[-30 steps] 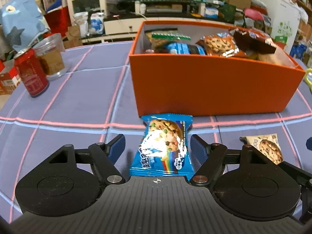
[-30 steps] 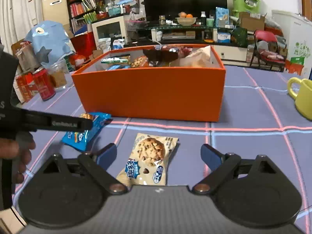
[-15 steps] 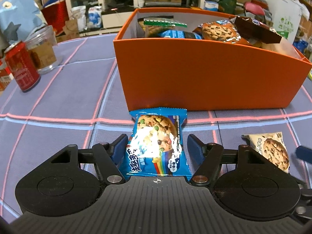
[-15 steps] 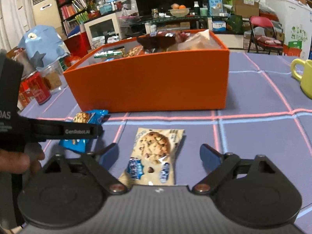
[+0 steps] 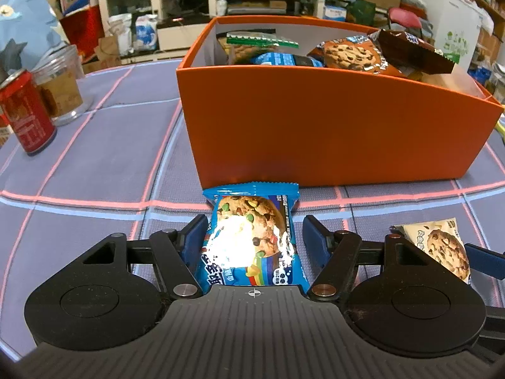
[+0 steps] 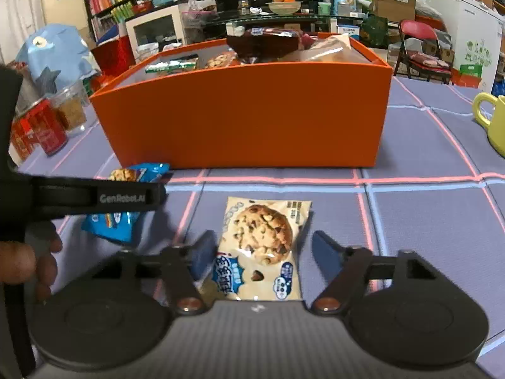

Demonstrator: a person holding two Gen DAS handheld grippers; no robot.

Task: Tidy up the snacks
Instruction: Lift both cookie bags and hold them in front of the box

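Snacks crowd an orange box (image 5: pixel 331 126) on a purple checked tabletop (image 5: pixel 94 164), with a red can (image 5: pixel 25 113) and a clear jar (image 5: pixel 61 87) off to one side and a yellow mug (image 6: pixel 492 120) cut off at the frame edge. The left gripper (image 5: pixel 252 237) grips a blue cookie packet (image 5: pixel 252 240) just before the box. The right gripper (image 6: pixel 262 249) is closing its fingers around a beige cookie packet (image 6: pixel 262 246), not yet pressing. Glare hides the blue packet's print.
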